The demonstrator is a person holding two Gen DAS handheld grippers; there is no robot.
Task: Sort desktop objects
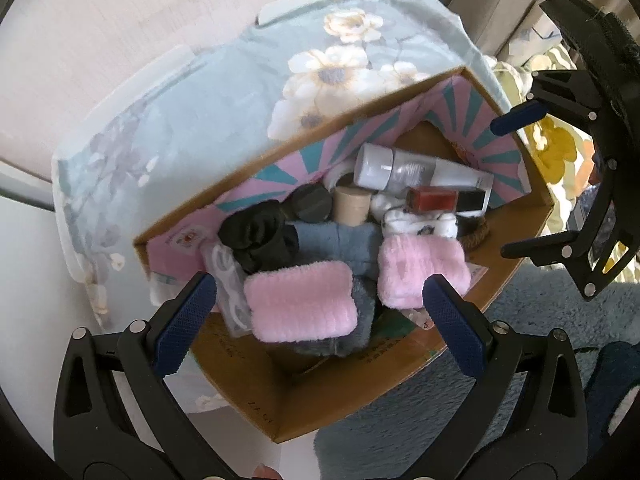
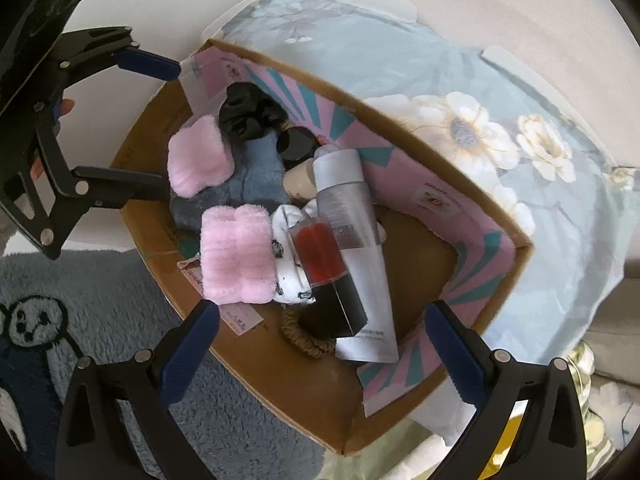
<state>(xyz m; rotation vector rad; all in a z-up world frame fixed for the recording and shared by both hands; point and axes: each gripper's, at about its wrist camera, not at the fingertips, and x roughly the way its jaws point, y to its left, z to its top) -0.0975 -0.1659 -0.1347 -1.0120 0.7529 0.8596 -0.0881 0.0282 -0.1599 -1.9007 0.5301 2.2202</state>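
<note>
— Why do you hover both grippers over the cardboard box (image 1: 384, 384) with nothing in them?

— Your left gripper (image 1: 316, 312) stands spread wide, nothing between its pads; your right gripper (image 2: 320, 340) is spread just as wide and empty too; both point steeply down into the box, which suggests the sorting is close to done or paused between items.

— Where are the things themselves?

— All inside the box, which sits on a floral cloth (image 1: 224, 92); in the left wrist view a pink fluffy pad (image 1: 300, 300) lies at six o'clock, right between your fingers, and a second pink pad (image 1: 420, 268) at four o'clock; the black scrunchie (image 1: 260, 240) sits at nine o'clock, beside the grey towel (image 1: 340, 240).

— And the harder items?

— The white tube (image 2: 352, 232) leans diagonally across the pile, likely because it is too long to lie flat among the soft things; the red-and-black bottle (image 2: 328, 272) rests on top beside it; the brown hair tie (image 2: 304, 340) lies at six o'clock in the right wrist view, partly under the bottle.

— What might go wrong?

— I judge the bottle could slide off if you nudge the tube.
</note>
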